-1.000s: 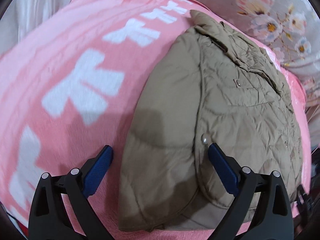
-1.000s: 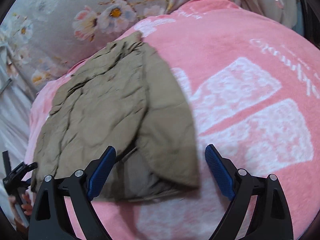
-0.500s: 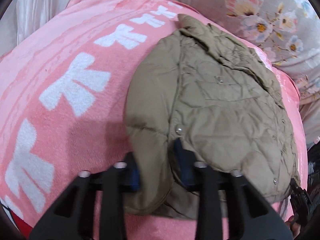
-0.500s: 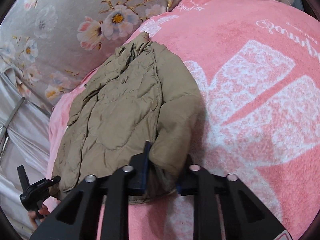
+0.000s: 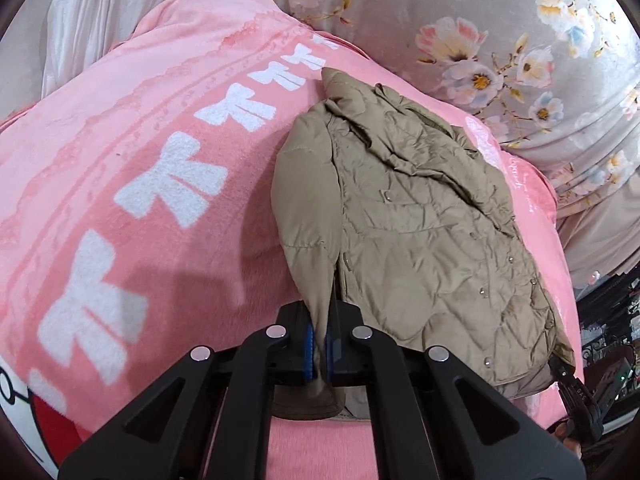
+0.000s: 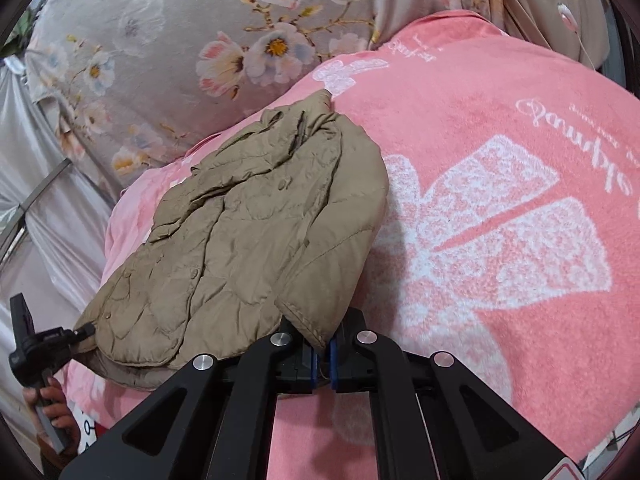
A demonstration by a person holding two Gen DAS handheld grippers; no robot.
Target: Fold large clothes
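A tan quilted jacket [image 5: 420,220] with snap buttons lies on a pink fleece blanket [image 5: 140,168], sleeves folded in, collar at the far end. My left gripper [image 5: 319,350] is shut on the jacket's near left hem corner, and the cloth rises up between its blue pads. In the right wrist view the same jacket [image 6: 248,240] lies left of centre. There my right gripper [image 6: 323,364] is shut on the near right hem corner, lifted off the blanket [image 6: 500,220]. The other gripper [image 6: 36,344] and the hand holding it show at the lower left edge.
A grey floral sheet [image 5: 500,40] covers the area beyond the blanket. White cloth [image 5: 88,12] hangs at the far left. Dark clutter [image 5: 612,340] stands at the right edge past the blanket. The blanket carries white bow prints [image 6: 500,232].
Both grippers went from wide open around the jacket's near hem to shut on its corners. Both have risen, lifting the hem off the blanket, and more of the jacket now shows.
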